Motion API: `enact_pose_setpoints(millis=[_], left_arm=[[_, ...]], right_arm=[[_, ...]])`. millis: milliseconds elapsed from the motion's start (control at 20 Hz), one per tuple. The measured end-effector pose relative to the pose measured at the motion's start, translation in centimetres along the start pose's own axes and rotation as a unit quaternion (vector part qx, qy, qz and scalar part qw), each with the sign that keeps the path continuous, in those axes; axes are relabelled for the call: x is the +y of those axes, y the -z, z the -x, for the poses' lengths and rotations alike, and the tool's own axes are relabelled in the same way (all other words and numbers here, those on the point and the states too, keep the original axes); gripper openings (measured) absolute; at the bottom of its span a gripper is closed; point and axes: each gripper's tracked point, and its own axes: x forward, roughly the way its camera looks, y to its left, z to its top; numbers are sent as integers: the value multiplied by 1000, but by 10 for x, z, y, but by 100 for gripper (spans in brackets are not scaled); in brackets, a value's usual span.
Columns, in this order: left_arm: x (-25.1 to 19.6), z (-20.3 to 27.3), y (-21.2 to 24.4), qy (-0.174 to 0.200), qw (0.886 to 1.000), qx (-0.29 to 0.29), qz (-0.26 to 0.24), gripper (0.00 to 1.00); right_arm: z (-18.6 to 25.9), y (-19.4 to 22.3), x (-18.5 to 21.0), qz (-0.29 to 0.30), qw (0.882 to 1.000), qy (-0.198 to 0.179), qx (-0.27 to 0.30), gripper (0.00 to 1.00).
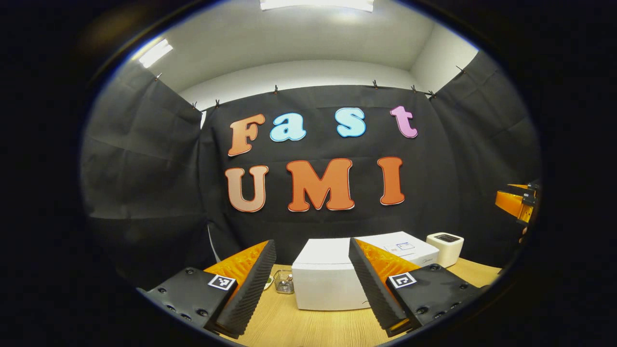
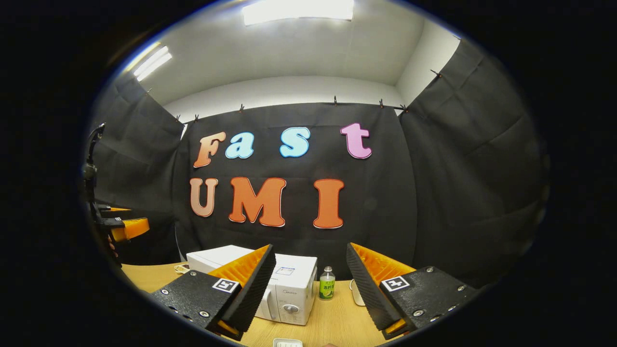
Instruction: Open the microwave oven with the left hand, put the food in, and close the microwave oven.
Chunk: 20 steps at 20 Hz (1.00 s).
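Note:
The white microwave (image 1: 323,284) stands on the wooden table (image 1: 308,327), just ahead of my left gripper (image 1: 312,242), which is open and holds nothing. In the right gripper view the microwave (image 2: 294,282) shows its front with a round dial (image 2: 290,308), and its door looks closed. My right gripper (image 2: 309,246) is open with nothing between its fingers, a little back from the microwave. A small white dish (image 2: 288,342) peeks in at the bottom edge; what it holds is hidden. The other gripper (image 1: 518,201) hangs far right in the left gripper view.
A small wire basket (image 1: 284,282) sits left of the microwave, and a small white appliance (image 1: 446,248) stands to its right. A green-labelled bottle (image 2: 327,284) and a white rim (image 2: 356,293) lie right of the microwave. The left gripper (image 2: 123,226) hangs at the far left.

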Motion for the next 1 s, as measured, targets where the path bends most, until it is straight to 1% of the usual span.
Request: enact_pose_setpoints(millis=[50,100,150,200,250,300,350,550,750,950,1000], left_arm=[[-1,0,1,0,1000,-1,0,94],[-3,0,1,2,1000,-2,1,99],[-5,2,3,5,1000,-2,2,94],[-8,2,4,7,1000,-2,3,94],[-9,2,7,7,1000,-2,3,99],[-10,1,9,6,1000,-2,2,99],[-10,1,10,4,1000,-1,3,94],[-28,-1,22,18,1000,2,15,94],[-65,-8,45,49,998,11,28,94],[-116,-13,75,98,994,25,38,94],[-128,-15,84,107,993,28,38,99]], right_arm=[[0,2,-1,1,1000,0,0,92],[0,2,-2,3,1000,0,0,92],[1,3,-5,5,1000,3,0,92],[1,5,-8,7,1000,5,0,92],[1,7,-10,7,1000,7,2,92],[1,9,-12,5,1000,8,4,92],[1,11,-12,2,1000,7,7,92],[4,21,-21,-3,1000,5,13,92],[11,44,-29,12,1000,10,22,92],[22,76,-38,23,999,14,46,92],[24,84,-42,23,998,16,52,92]])
